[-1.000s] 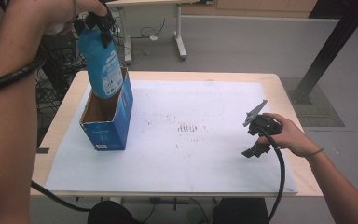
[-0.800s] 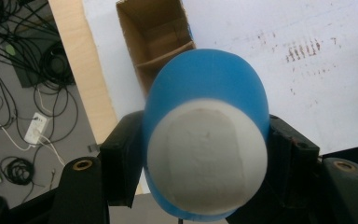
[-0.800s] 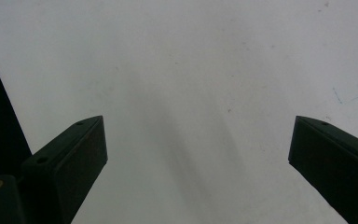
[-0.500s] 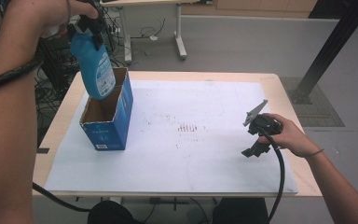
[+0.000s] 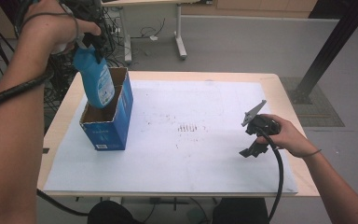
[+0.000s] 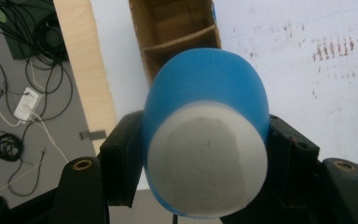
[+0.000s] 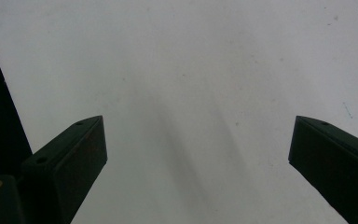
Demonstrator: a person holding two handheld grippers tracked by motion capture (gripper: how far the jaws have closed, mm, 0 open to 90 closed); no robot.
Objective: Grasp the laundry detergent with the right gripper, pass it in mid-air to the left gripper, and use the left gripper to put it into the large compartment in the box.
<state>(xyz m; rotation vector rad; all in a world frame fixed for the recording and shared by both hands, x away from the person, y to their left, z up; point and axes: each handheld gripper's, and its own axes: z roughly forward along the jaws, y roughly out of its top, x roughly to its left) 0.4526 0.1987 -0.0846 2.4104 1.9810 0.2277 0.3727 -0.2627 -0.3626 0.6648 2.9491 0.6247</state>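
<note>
in the high view the blue bottle's (image 5: pixel 96 80) base is sunk behind the wall of the cardboard box (image 5: pixel 108 126), so whether it touches the bottom cannot be told. its top is covered by the left hand (image 5: pixel 51 25) and the left claw (image 5: pixel 89 41). the label print on bottle and box is too small to read. in the left gripper view the bottle (image 6: pixel 208 135) is blurred and cut off by the bottom edge, and it hides part of the box (image 6: pixel 177 28).

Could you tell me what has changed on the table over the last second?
The left gripper, clamped on the blue bottle, has carried it down, so its base now dips further into the open cardboard box. Nothing was let go. The box has stayed where it was on the white sheet, and the right gripper rests open in the same spot.
</note>
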